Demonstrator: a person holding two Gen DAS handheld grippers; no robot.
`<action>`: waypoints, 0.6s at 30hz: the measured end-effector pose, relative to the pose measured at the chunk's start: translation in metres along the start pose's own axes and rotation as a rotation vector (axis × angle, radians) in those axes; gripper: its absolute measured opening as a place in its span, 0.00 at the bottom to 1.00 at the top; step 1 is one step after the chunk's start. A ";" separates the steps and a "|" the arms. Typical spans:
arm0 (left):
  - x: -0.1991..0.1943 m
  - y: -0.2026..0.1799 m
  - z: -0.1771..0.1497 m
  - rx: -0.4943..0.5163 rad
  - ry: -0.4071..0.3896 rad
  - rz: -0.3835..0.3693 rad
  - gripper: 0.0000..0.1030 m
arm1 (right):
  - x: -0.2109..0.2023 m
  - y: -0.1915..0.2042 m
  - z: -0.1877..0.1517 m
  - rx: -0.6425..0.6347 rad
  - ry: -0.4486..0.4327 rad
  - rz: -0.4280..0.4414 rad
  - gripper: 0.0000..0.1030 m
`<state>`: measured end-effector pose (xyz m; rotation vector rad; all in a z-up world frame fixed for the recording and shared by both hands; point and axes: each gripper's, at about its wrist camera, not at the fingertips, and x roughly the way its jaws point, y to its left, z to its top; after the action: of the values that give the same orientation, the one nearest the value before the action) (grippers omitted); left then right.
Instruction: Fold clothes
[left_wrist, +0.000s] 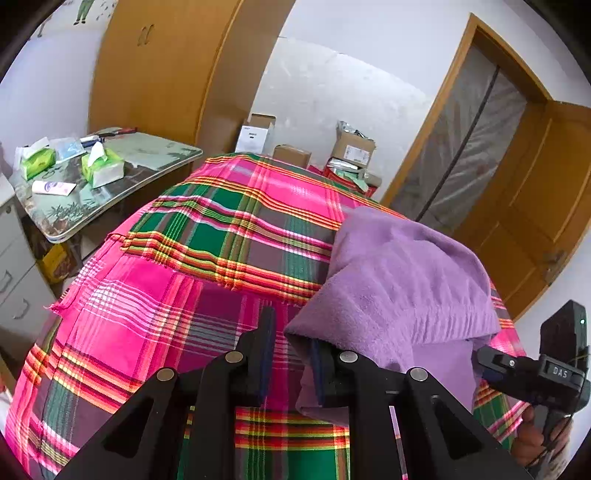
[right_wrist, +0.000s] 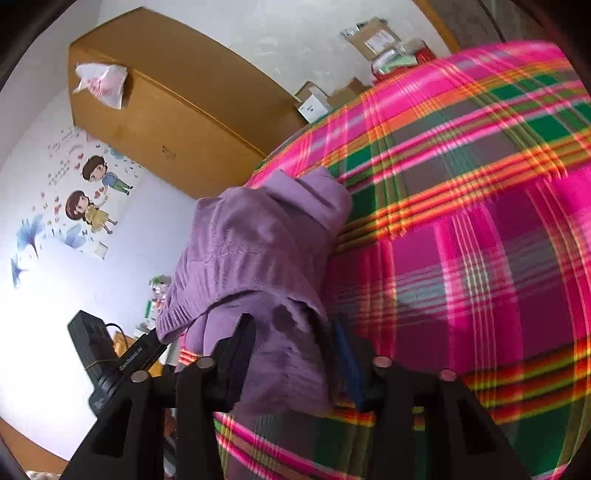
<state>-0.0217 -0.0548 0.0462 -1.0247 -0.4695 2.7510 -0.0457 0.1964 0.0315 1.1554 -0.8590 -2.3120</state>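
Beside bedspread (left_wrist: 177, 295), tissue-strewn table (left_wrist: 155, 155)

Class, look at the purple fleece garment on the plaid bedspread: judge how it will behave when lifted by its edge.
The purple fleece garment probably flops: it already sags in folds. Likely light, since it bunches loosely. Its fuzzy nap probably resists slipping between the right gripper pads.

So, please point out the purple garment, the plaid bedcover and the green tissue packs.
purple garment (left_wrist: 399, 273): left wrist view, middle of its raised fold.
plaid bedcover (left_wrist: 155, 306): left wrist view, bare pink area.
green tissue packs (left_wrist: 103, 168): left wrist view, the nearer pack on the side table.
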 end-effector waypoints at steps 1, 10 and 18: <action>0.001 -0.001 0.000 0.003 0.004 -0.004 0.18 | 0.000 0.003 0.001 -0.011 -0.006 -0.017 0.14; 0.000 0.002 0.002 -0.015 -0.004 -0.017 0.15 | -0.007 0.066 0.019 -0.204 -0.124 -0.047 0.09; -0.008 0.022 0.008 -0.087 -0.053 0.020 0.10 | 0.016 0.118 0.044 -0.301 -0.148 0.019 0.09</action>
<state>-0.0215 -0.0794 0.0489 -0.9825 -0.5952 2.8043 -0.0800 0.1169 0.1236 0.8546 -0.5416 -2.4307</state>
